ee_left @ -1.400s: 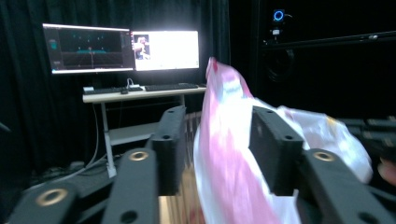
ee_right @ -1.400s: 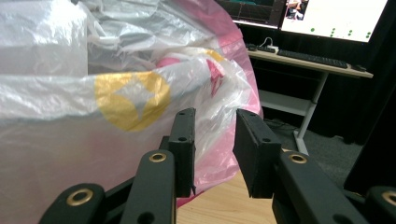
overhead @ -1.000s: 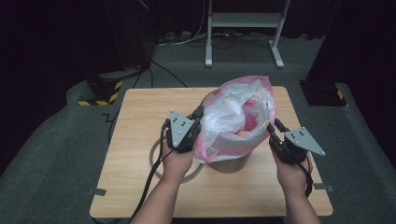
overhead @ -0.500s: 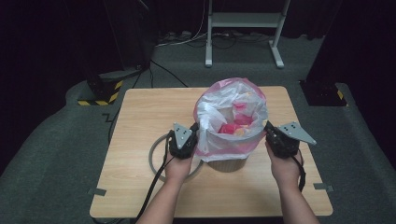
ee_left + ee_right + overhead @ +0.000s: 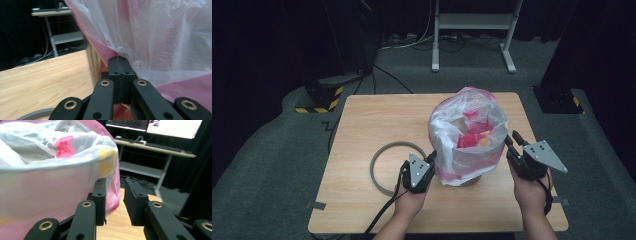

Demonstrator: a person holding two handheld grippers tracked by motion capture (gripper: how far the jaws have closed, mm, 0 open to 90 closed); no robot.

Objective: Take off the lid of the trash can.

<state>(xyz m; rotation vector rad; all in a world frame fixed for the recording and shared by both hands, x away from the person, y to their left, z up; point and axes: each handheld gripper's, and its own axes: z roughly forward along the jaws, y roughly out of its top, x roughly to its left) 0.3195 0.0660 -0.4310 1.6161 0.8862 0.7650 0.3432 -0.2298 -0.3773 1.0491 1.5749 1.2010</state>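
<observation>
Left gripper (image 5: 430, 159) is pinching a fold of the plastic bag (image 5: 467, 135) low on the bag's left side, its jaws pressed fully together on the film, as the left gripper view (image 5: 121, 65) is showing. Right gripper (image 5: 513, 142) is sitting just beside the bag's right side; its jaws have just been opening and are standing a little apart, with no film between them in the right gripper view (image 5: 114, 192), though one pad is lying against the bag (image 5: 57, 182). That pink and clear bag is standing upright on the desk (image 5: 377, 120), towards its right edge. A grey ring (image 5: 382, 167) is lying flat on the desk near the front-left corner, just beside the left gripper.
</observation>
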